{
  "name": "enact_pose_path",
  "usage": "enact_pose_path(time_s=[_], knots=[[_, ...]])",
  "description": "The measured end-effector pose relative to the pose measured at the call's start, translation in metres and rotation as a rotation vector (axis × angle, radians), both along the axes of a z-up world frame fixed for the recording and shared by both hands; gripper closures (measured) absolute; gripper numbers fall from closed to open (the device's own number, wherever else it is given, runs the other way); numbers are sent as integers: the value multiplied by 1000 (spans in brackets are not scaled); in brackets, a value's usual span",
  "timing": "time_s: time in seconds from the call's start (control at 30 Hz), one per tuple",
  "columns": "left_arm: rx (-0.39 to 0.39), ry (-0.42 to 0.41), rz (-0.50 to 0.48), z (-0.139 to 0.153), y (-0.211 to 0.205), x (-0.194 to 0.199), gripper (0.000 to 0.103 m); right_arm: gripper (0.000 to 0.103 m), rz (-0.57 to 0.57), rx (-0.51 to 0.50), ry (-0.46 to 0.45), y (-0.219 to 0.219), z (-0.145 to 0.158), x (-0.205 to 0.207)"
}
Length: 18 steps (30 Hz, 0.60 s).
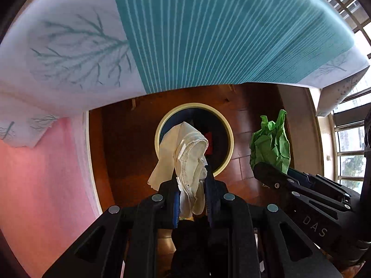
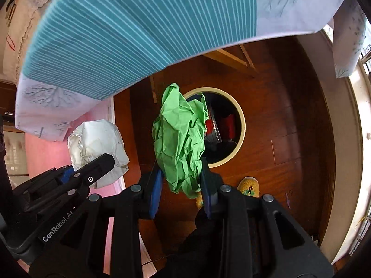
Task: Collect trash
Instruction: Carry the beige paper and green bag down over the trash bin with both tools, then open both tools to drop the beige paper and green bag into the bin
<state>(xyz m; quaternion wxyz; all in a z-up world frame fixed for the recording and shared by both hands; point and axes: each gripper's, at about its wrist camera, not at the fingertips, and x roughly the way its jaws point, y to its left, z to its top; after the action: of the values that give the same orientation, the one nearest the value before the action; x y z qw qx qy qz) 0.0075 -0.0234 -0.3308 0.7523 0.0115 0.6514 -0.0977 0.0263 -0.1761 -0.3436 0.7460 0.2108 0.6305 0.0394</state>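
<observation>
Green paper (image 2: 180, 139), lengthwise beyond jaws, above bin (image 2: 241, 125)

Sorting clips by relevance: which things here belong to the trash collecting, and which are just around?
Part of the job:
- cream wrapper, in left gripper
- green crumpled paper, in right gripper
- round bin below

Just around:
- striped tablecloth
- yellow slipper
- wooden floor

A round bin (image 1: 194, 139) stood on the floor (image 1: 255, 120) below a cloth-draped table edge (image 1: 185, 46) at twelve o'clock, litter inside; a slipper (image 2: 249, 186) lay at six.
</observation>
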Motion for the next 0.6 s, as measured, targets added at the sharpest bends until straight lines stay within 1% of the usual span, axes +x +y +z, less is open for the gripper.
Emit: enact_pose_path(time_s=[0.17,0.3,0.47,0.57,0.6], knots=[[4,12,17,-62,-4,12,86,77,-15,-1,6,-6,-57,12],[3,11,11,-100,-6,18,85,77,-23,-8,23,-8,-98,18],[2,10,-2,-136,-7,25,85,76,-25,-23,42,-6,-137,27],[1,0,-9,-149,-6,27,80,76,-19,-30,45,-4,-154,25],[-1,-1,-8,-153,-5,28,75,76,-17,-33,46,-3,-158,23]])
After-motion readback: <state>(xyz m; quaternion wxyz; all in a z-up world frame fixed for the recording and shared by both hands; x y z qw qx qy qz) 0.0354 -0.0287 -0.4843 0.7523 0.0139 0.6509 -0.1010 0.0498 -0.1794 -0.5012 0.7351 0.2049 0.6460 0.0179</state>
